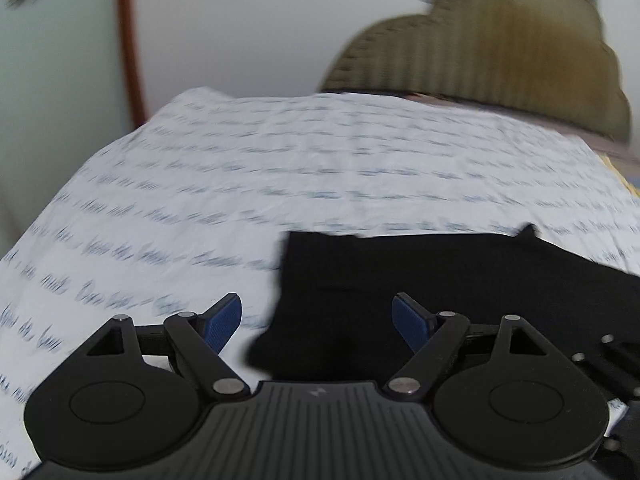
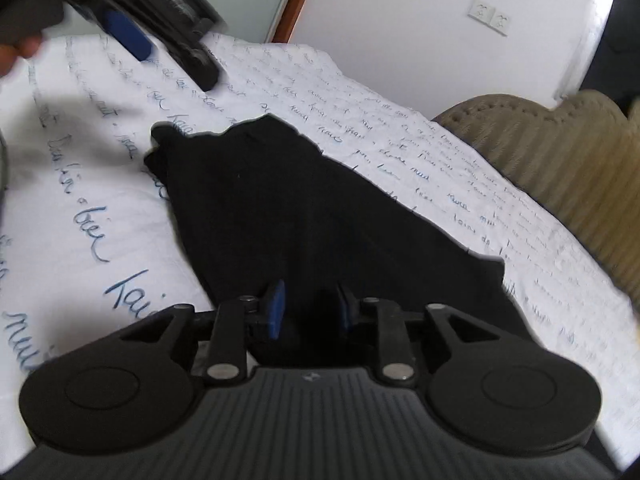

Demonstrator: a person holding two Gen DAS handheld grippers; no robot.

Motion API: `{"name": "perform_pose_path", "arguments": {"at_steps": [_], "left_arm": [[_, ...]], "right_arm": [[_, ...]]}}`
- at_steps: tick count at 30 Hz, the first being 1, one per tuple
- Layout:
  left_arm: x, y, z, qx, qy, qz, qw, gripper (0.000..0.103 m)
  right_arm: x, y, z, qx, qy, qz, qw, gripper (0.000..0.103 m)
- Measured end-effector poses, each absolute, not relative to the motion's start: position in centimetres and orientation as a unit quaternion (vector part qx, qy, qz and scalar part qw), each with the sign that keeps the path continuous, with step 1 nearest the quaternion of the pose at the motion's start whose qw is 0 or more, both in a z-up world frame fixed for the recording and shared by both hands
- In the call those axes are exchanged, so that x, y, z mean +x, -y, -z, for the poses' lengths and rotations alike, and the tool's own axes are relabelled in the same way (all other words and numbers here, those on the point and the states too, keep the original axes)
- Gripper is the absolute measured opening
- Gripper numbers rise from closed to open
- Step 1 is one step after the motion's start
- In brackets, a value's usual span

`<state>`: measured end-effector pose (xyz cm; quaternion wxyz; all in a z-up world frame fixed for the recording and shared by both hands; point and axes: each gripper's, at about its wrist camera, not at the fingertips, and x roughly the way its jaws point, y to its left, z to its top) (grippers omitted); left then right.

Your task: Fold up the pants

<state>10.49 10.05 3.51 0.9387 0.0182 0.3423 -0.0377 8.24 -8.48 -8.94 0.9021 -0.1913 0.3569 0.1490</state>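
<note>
A white sheet [image 2: 100,184] with blue script covers the bed. Black pants [image 2: 304,216] lie lengthwise away from my right gripper [image 2: 310,306], whose jaws pinch their near end. My left gripper [image 1: 318,322] hangs wide open, empty.

Left gripper [image 1: 318,320]: jaws spread wide, nothing between the blue pads, held up off the surface. Right gripper [image 2: 310,310]: jaws drawn in close, clamped on black fabric between the pads, angled down low.
</note>
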Motion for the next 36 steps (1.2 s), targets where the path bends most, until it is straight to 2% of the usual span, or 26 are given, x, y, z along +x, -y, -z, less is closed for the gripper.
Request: {"name": "perform_pose_path", "arguments": {"at_steps": [1, 3, 5, 7, 8, 9, 13, 14, 17, 20, 25, 33, 34, 35, 36], "left_arm": [[10.6, -8.8, -3.6, 0.023, -0.343, 0.049, 0.938, 0.082], [10.7, -6.1, -3.7, 0.028, -0.346, 0.079, 0.935, 0.083], [10.8, -3.1, -3.6, 0.038, -0.349, 0.113, 0.929, 0.083], [10.7, 0.3, -3.4, 0.054, -0.350, 0.143, 0.924, 0.083], [10.7, 2.1, -3.1, 0.064, -0.350, 0.156, 0.922, 0.083], [10.6, 3.8, -2.7, 0.072, -0.350, 0.167, 0.919, 0.083], [10.0, 10.2, -1.1, 0.103, -0.361, 0.214, 0.902, 0.083], [9.6, 11.5, -0.7, 0.112, -0.359, 0.226, 0.899, 0.083], [9.0, 14.6, 0.3, 0.136, -0.348, 0.237, 0.897, 0.083], [9.2, 16.7, 1.4, 0.144, -0.353, 0.243, 0.892, 0.083], [9.5, 18.6, 2.8, 0.145, -0.366, 0.240, 0.887, 0.083], [9.6, 21.1, 3.5, 0.168, -0.359, 0.245, 0.885, 0.083], [9.5, 21.6, 3.5, 0.174, -0.357, 0.248, 0.883, 0.083], [9.4, 22.3, 3.5, 0.180, -0.355, 0.252, 0.882, 0.083], [9.3, 22.9, 3.4, 0.186, -0.352, 0.258, 0.880, 0.083]], "right_arm": [[7.5, 9.3, 8.0, -0.174, -0.346, -0.145, 0.910, 0.025], [5.9, 11.8, 6.0, -0.143, -0.324, -0.128, 0.926, 0.033], [4.5, 15.5, 4.7, -0.128, -0.312, -0.081, 0.938, 0.034], [3.0, 20.4, 4.4, -0.098, -0.307, -0.018, 0.946, 0.043], [2.6, 23.1, 4.6, -0.067, -0.315, 0.010, 0.947, 0.051], [2.2, 25.8, 4.8, -0.028, -0.331, 0.033, 0.943, 0.053], [-1.3, 35.1, 6.5, 0.095, -0.367, 0.126, 0.917, 0.050], [-3.1, 37.0, 6.0, 0.127, -0.340, 0.142, 0.921, 0.050], [-8.7, 43.1, 4.2, 0.215, -0.267, 0.210, 0.916, 0.059], [-13.2, 49.3, 4.3, 0.270, -0.253, 0.311, 0.876, 0.062], [-19.7, 56.6, 7.4, 0.469, -0.156, 0.332, 0.804, 0.062], [-19.7, 59.4, 9.1, 0.505, -0.118, 0.335, 0.787, 0.062], [-19.2, 60.0, 9.1, 0.502, -0.117, 0.335, 0.788, 0.060], [-18.8, 60.5, 9.1, 0.500, -0.117, 0.338, 0.789, 0.055], [-18.4, 60.8, 9.2, 0.498, -0.121, 0.341, 0.788, 0.044]]}}
